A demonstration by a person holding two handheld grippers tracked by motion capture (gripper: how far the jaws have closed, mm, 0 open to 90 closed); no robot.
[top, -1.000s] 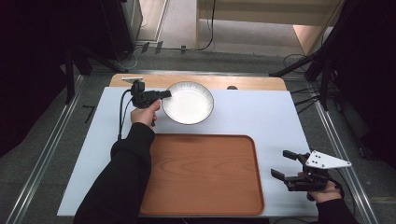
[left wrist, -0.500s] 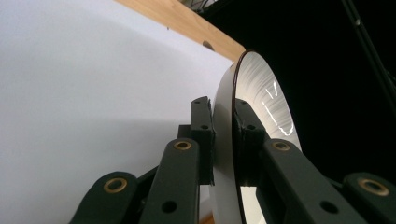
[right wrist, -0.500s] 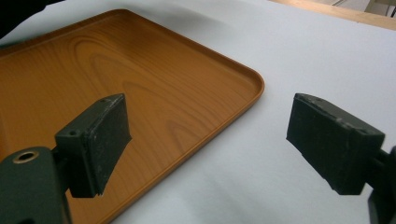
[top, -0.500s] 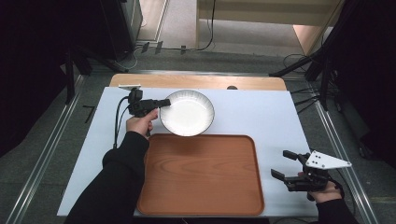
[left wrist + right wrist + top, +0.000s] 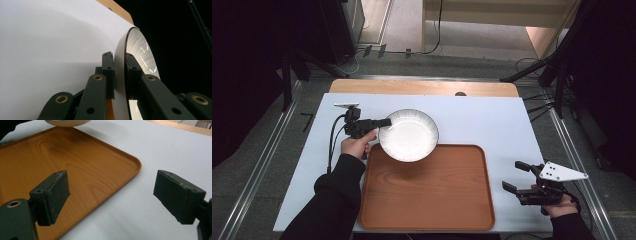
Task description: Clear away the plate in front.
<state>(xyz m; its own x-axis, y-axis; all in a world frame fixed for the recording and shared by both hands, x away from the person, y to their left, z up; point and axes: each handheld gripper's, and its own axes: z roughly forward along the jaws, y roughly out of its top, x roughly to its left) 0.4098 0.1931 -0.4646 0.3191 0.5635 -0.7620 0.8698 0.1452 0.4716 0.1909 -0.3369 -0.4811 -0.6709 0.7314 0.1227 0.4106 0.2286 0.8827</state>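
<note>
The right gripper [image 5: 110, 197] hangs with its jaws wide apart above the white counter [image 5: 175, 152] — one over the wooden tray [image 5: 75, 162], the other past its rounded corner. A pale dish's underside [image 5: 67, 122] shows at the top edge.

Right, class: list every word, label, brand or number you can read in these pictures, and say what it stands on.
None can be read: the white plate, the wooden tray, the white table top and both claws, left claw and right claw, bear no legible text.
</note>
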